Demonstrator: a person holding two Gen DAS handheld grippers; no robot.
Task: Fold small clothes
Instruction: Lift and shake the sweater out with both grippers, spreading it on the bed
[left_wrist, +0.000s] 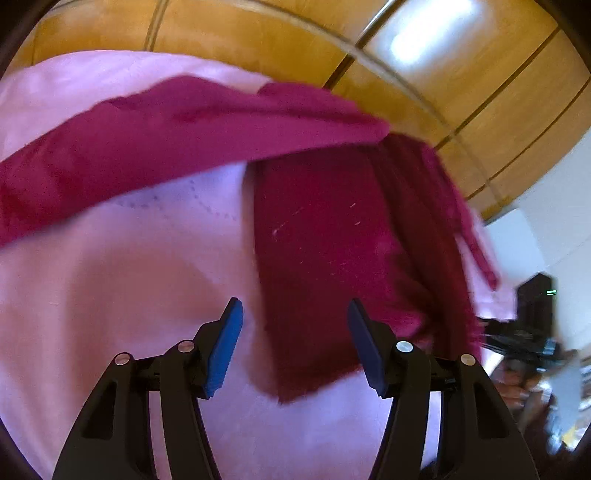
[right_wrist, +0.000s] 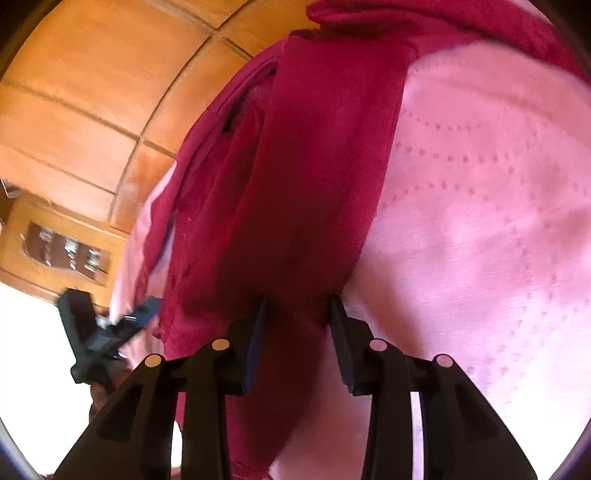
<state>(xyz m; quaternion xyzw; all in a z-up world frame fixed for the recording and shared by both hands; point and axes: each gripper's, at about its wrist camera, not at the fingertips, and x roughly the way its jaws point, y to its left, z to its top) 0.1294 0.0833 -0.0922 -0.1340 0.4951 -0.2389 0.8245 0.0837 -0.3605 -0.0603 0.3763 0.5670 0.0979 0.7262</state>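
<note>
On top of the pink quilted bedspread (left_wrist: 110, 295) lies the dark red garment (left_wrist: 325, 240), part folded, w/ wood cabinets (left_wrist: 258, 33) behind. Looks thin, soft, floppy, so imo grab it at hems or corners, not mid-panel, or it'll bunch. Left gripper (left_wrist: 295, 321) hangs about half open over the cloth's near edge, nothing in it. Right gripper (right_wrist: 298, 314) has its jaws narrow w/ red fabric between them; can't tell if pads actually pinch it yet.

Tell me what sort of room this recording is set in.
Probably a bedroom at home: a pink quilted bed cover serves as the work surface, a dark red garment lies on it, and tall wooden wardrobe doors stand behind.
</note>
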